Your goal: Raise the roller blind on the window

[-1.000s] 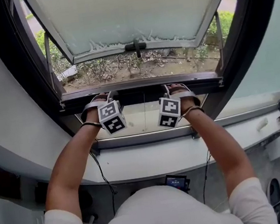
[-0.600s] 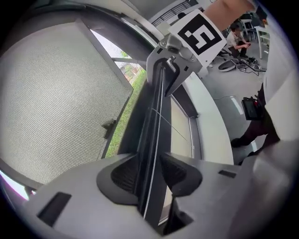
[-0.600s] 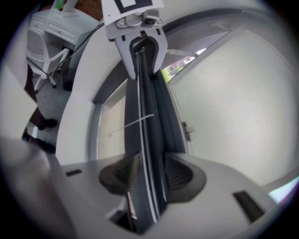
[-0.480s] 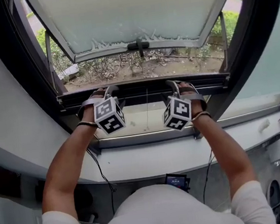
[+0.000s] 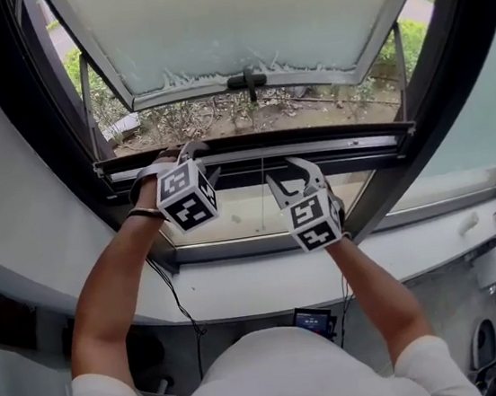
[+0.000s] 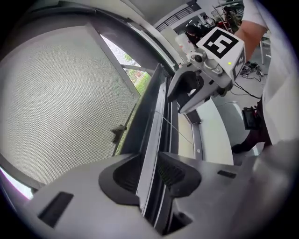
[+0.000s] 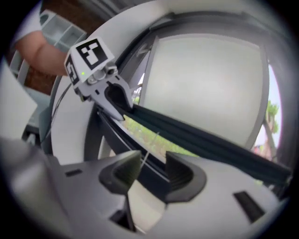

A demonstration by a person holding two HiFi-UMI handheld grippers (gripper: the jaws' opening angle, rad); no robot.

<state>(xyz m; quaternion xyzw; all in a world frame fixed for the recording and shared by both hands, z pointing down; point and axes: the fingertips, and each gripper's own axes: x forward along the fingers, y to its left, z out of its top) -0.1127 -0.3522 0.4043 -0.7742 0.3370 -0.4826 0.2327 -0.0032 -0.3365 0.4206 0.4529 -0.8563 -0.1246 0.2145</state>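
Observation:
The roller blind's bottom bar (image 5: 332,146) runs across the window opening, dark with a pale strip. My left gripper (image 5: 189,151) holds it near its left end. In the left gripper view the bar (image 6: 154,130) passes between the pads, which press on it while the jaws are closing. My right gripper (image 5: 292,176) hangs open just below the bar's middle, off it. In the right gripper view nothing lies between its fingers (image 7: 180,175). The bar (image 7: 201,135) lies beyond them, with my left gripper (image 7: 117,100) clamped on it. A thin pull cord (image 5: 264,195) hangs from the bar.
Outside, the awning sash (image 5: 243,21) is pushed open, its handle (image 5: 246,80) at the lower edge. The dark window frame (image 5: 57,127) flanks the opening. A white sill (image 5: 259,282) lies below, with a small screen device (image 5: 312,321) under it.
My right gripper has come off the bar, opened and dropped back toward me. My left gripper has lifted the bar's left end a little higher.

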